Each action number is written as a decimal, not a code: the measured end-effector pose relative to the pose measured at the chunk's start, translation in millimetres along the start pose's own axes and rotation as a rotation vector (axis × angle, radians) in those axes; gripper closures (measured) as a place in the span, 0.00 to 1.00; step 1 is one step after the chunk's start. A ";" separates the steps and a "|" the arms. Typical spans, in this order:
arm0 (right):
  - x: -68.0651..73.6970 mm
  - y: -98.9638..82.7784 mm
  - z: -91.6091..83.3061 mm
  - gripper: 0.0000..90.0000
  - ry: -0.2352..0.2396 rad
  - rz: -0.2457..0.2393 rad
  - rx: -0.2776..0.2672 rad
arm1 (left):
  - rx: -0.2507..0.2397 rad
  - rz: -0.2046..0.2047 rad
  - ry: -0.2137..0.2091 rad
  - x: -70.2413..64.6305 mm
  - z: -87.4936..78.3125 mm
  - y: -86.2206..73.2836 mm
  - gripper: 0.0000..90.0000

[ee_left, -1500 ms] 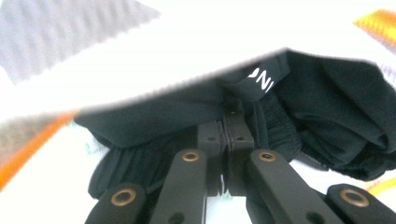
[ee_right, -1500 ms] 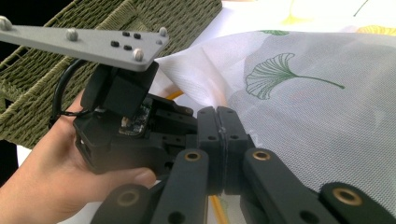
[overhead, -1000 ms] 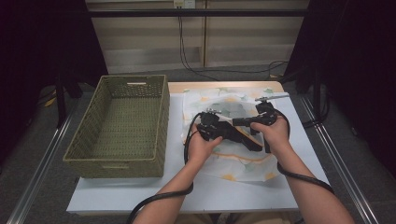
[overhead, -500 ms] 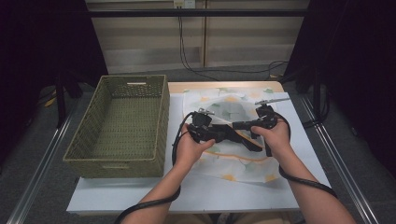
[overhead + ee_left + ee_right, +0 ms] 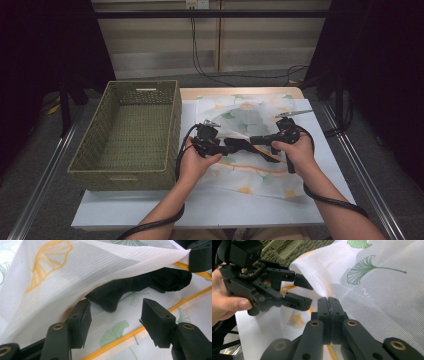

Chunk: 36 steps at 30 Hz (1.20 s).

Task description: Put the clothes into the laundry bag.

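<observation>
A white cloth (image 5: 250,117) printed with green and orange ginkgo leaves covers the table. My right gripper (image 5: 331,305) is shut on a fold of its edge and holds that flap (image 5: 105,262) raised. A black fabric piece (image 5: 117,296) lies on the cloth under the flap and shows as a dark strip (image 5: 272,157) in the high view. My left gripper (image 5: 116,307) faces it; its jaws have just been opening and nothing is pressed between them, though the flap brushes its left finger (image 5: 80,320). The two grippers (image 5: 229,145) (image 5: 254,140) stand tip to tip at mid-table.
A woven olive basket (image 5: 90,150) stands on the left half of the table, close to my left hand (image 5: 192,162). Cables trail from both grippers toward the front edge. The table's right edge (image 5: 332,165) borders a metal rail.
My left hand has drawn back to the left, away from the right gripper. The right hand has stayed put with the cloth edge in its jaws.
</observation>
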State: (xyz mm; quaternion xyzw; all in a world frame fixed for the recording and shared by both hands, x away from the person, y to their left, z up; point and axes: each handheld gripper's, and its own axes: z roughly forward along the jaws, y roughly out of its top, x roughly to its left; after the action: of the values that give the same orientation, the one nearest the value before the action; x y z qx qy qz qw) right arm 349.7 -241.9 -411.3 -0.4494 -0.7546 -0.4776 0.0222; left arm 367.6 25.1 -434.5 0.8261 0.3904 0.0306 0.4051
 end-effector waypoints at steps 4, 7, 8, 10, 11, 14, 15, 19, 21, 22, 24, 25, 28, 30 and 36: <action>-0.2 -3.4 -0.8 1.00 0.008 -0.007 -0.003 | -0.010 -0.015 0.000 1.2 -1.9 -4.9 0.42; 0.5 -5.8 -1.7 1.00 0.007 -0.014 0.005 | 0.004 -0.007 0.001 3.8 -5.5 -6.6 0.40; 0.7 -6.6 -1.9 1.00 0.010 -0.016 0.005 | -0.001 -0.008 -0.002 3.4 -6.1 -7.2 0.39; 1.5 -8.2 -2.0 1.00 0.013 -0.018 0.003 | -0.009 -0.008 -0.001 2.8 -7.6 -8.4 0.39; 1.9 -9.2 -1.9 1.00 0.017 -0.018 0.003 | 0.000 0.000 0.000 2.9 -8.5 -8.9 0.38; 3.3 -12.5 -0.4 1.00 0.018 -0.031 0.017 | -0.004 -0.013 0.001 5.3 -9.7 -10.4 0.37; 3.5 -13.6 -0.1 1.00 0.016 -0.035 0.020 | -0.006 -0.018 0.000 5.6 -9.9 -10.7 0.37; 2.7 -17.9 1.0 1.00 0.020 -0.030 0.026 | -0.006 -0.017 0.005 7.5 -11.3 -13.1 0.35; 2.6 -19.2 1.6 1.00 0.014 -0.036 0.031 | 0.004 -0.010 0.004 7.9 -12.1 -13.8 0.34; 2.2 -19.8 1.9 1.00 0.015 -0.038 0.030 | 0.005 -0.009 0.008 8.1 -12.5 -14.0 0.33; 1.5 -21.5 2.5 1.00 0.011 -0.036 0.030 | -0.008 -0.030 0.005 7.5 -12.7 -14.4 0.32; 0.9 -22.5 3.0 1.00 0.010 -0.036 0.033 | 0.001 -0.018 0.010 8.4 -13.8 -14.4 0.32; 0.2 -25.8 4.7 1.00 0.001 -0.037 0.041 | -0.009 -0.025 0.006 9.4 -14.2 -16.0 0.30; -0.3 -27.9 6.0 1.00 -0.002 -0.042 0.047 | 0.003 -0.014 0.006 10.5 -15.4 -16.4 0.29; -1.7 -33.5 8.1 1.00 -0.005 -0.046 0.052 | 0.000 -0.020 0.011 10.4 -16.2 -17.1 0.28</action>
State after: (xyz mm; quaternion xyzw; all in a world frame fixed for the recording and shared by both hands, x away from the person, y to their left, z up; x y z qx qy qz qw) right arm 330.5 -241.7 -439.9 -0.4322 -0.7770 -0.4571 0.0211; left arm 358.3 48.8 -438.3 0.8221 0.4009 0.0312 0.4031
